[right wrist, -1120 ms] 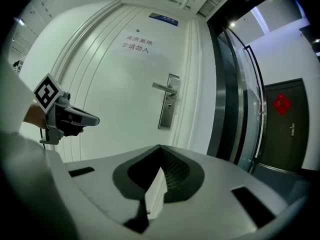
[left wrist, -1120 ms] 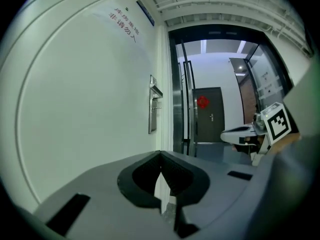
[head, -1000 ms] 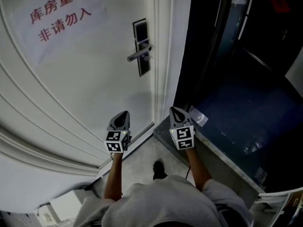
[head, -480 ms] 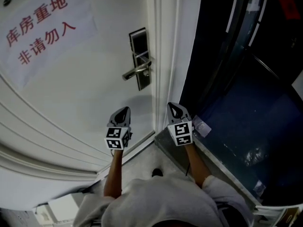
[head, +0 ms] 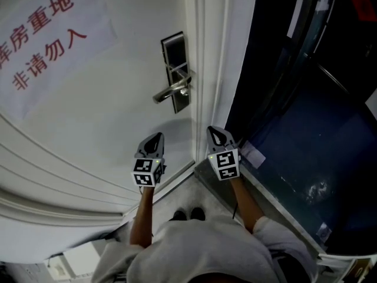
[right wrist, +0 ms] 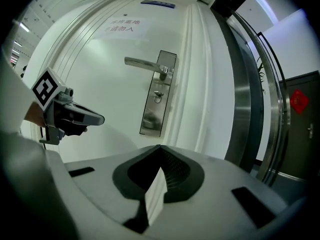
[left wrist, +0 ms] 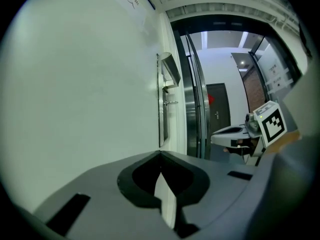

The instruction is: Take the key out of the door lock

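Note:
On the white door [head: 100, 117] sits a steel lock plate [head: 177, 69] with a lever handle [head: 171, 92]. In the right gripper view the key [right wrist: 158, 96] hangs in the keyhole of that lock plate [right wrist: 150, 121], below the handle [right wrist: 142, 63]. My left gripper [head: 155, 139] is shut and empty, low and to the left of the lock, close to the door face. Also shut and empty, my right gripper [head: 214, 132] hangs below the lock by the door frame. Both stand well short of the key. The left gripper [right wrist: 75, 115] also shows in the right gripper view.
A paper sign with red characters [head: 41, 34] is stuck on the door at upper left. The white door frame [head: 213, 52] runs just right of the lock. Beyond it are dark glass panels and a dark floor [head: 306, 134]. A white box [head: 76, 257] lies by my feet.
The head view has swung a little, so the lock sits slightly lower and nearer the grippers. Both grippers stay shut and have hardly moved. My feet have stepped closer to the door.

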